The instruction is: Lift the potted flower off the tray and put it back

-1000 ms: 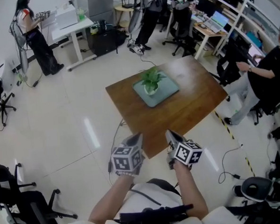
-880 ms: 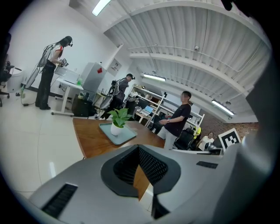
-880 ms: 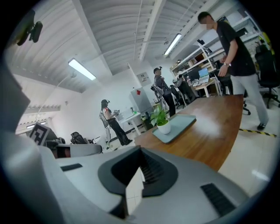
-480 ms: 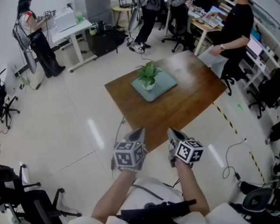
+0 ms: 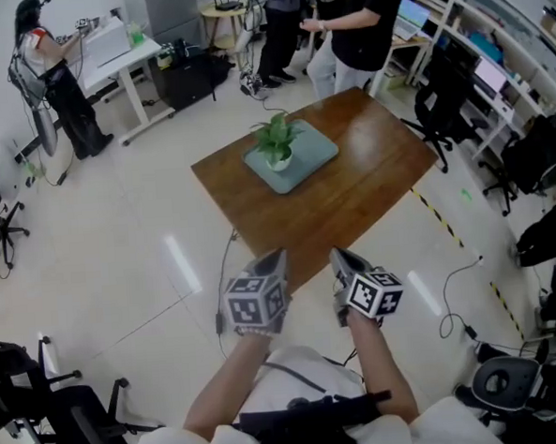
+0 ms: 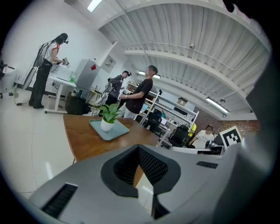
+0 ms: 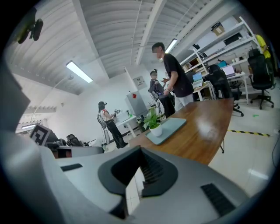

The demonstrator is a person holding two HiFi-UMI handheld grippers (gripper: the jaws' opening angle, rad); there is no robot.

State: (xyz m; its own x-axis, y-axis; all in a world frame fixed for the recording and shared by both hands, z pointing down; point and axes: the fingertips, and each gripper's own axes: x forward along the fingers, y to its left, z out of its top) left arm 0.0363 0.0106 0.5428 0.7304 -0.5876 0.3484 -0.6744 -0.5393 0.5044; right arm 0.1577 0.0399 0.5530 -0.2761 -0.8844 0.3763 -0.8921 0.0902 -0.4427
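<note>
The head view alone takes in the whole room from above. Both tools are held side by side at 6 o'clock, the left tool (image 5: 274, 258) and right tool (image 5: 340, 256) pointing toward the near corner of the brown tabletop (image 5: 352, 198) and well apart from it. A white desk (image 5: 117, 50) stands at 10 o'clock.

Only the two gripper views show the ribbed ceiling with its strip lights (image 7: 79, 72). Each also catches the other tool's marker cube at its edge. In the left gripper view the left tool (image 6: 139, 151) is clenched with nothing between its jaws. In the right gripper view the right tool (image 7: 140, 153) is likewise clenched on nothing.

The potted flower (image 5: 277, 143) is a small leafy green plant in a rounded white pot, standing upright. It sits on the grey-green tray (image 5: 311, 154), toward the tray's 9 o'clock side. The tray lies at about 11 o'clock on the tabletop.
</note>
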